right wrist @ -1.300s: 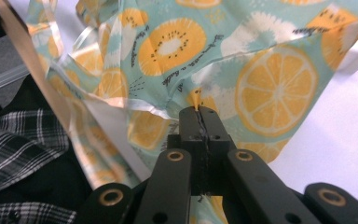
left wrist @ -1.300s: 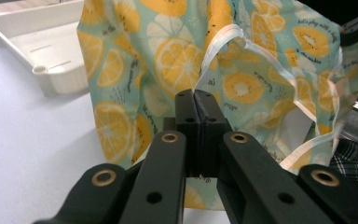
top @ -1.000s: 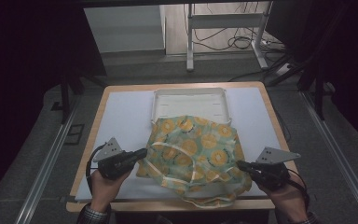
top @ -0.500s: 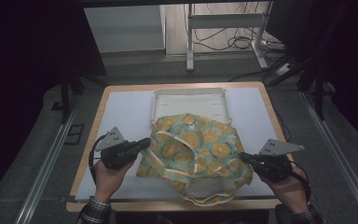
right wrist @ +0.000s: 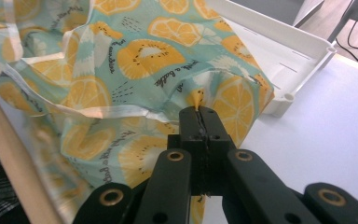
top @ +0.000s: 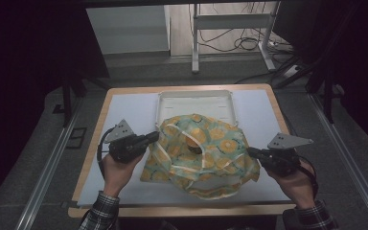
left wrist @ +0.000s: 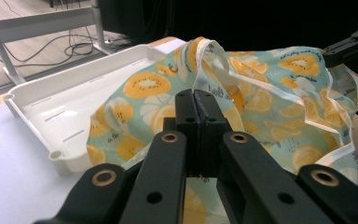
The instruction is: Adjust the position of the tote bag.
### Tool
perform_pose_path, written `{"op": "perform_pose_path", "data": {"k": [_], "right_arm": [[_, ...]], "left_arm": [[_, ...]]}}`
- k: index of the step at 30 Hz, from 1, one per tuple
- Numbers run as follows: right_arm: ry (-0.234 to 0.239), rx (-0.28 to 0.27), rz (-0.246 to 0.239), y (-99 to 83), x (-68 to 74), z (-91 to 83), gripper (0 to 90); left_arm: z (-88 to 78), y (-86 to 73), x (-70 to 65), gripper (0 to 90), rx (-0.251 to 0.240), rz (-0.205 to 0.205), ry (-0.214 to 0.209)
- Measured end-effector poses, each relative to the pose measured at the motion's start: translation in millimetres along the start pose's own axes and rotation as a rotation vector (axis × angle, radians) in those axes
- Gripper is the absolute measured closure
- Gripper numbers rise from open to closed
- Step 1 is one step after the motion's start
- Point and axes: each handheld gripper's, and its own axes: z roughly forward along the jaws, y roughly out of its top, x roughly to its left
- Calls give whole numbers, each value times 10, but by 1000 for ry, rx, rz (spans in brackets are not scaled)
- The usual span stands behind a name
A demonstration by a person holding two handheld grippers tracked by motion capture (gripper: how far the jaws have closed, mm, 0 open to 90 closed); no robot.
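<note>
High view: white table (top: pixel 124 110), white tray (top: pixel 172 103) at far middle. Orange-print cloth bag (top: pixel 215 143) spread over tray's near edge and table. Left gripper (top: pixel 154 136) jaws clamped on bag's left edge; right gripper (top: pixel 250 151) jaws clamped on its right edge.

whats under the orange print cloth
The cloth drapes over the near part of the white tray and the table mat. Anything else beneath it is covered.

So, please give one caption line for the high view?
Both claws, left and right, pinch a citrus-print cloth before a white tray.
</note>
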Motion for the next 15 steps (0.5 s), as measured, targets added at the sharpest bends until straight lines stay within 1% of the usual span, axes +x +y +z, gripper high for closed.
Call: {"op": "perform_pose_path", "data": {"k": [6,7,9,15], "right_arm": [[-5,11,15,21,-103,69,894],[-5,11,15,21,-103,69,894],[-7,9,27,20,-145,96,894],[-11,13,33,30,-201,125,893]], "left_arm": [[95,72,94,895,1,-5,14],[95,72,94,895,1,-5,14],[129,98,129,895,-2,-10,19],[193,147,168,895,-2,-15,24]]}}
